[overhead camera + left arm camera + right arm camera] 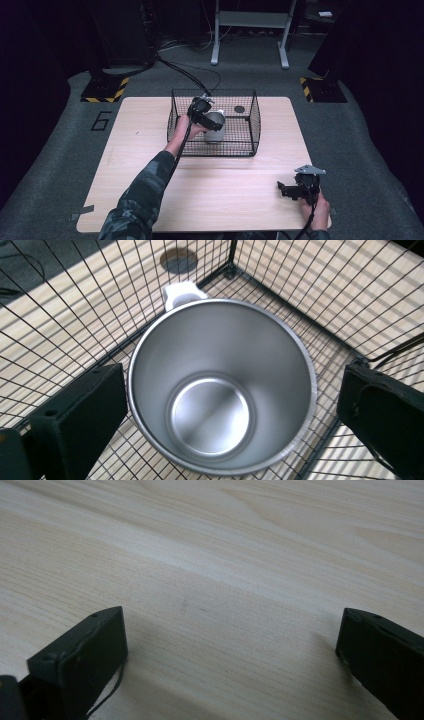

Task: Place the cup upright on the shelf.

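A steel cup with a white handle tab stands upright inside the black wire basket at the table's far middle. My left gripper reaches into the basket from above. In the left gripper view it looks straight down into the empty cup. Its jaws are open and straddle the rim: the left one is at the rim, and a small gap shows on the right. My right gripper rests low over the table's near right corner. It is open, with bare wood between its jaws.
A dark round disc lies on the basket floor at the back right, beyond the cup. The basket's wire walls rise close around the left gripper. The wooden table spreads wide in front of the basket. A metal stand is on the floor behind.
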Demonstrator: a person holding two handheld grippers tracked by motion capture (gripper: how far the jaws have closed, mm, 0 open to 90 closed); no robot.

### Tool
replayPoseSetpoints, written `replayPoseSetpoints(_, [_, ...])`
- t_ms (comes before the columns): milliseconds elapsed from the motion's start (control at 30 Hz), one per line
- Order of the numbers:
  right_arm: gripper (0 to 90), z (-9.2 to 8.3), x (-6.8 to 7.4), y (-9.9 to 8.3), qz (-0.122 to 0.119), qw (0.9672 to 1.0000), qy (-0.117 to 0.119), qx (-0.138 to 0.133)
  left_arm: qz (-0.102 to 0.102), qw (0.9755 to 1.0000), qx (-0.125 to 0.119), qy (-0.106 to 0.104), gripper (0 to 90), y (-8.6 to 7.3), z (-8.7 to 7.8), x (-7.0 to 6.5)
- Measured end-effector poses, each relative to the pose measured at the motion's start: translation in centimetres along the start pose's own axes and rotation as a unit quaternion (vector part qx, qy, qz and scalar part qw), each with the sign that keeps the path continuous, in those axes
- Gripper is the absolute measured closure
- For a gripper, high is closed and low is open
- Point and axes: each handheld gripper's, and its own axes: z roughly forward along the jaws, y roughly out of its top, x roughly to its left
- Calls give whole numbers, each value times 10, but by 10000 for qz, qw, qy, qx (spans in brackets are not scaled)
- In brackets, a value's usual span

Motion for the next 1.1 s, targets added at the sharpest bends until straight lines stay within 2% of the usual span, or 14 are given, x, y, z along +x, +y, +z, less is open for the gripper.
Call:
replayPoseSetpoints(200, [0,0,0,0,1,10000,0,1,117,9998,-180,-17,2,1,-20,-6])
replayPoseSetpoints(600, [0,0,0,0,-3,10000,0,0,453,9977,-483,-139,2,-11,-57,-26])
replayPoseSetpoints(767, [0,0,0,0,-4,10000,-4,-2,574,9969,-520,-148,2,-22,-72,-37])
replayPoseSetpoints(1100, [0,0,0,0,-4,10000,-5,-2,696,9956,-633,-50,2,-55,-106,-47])
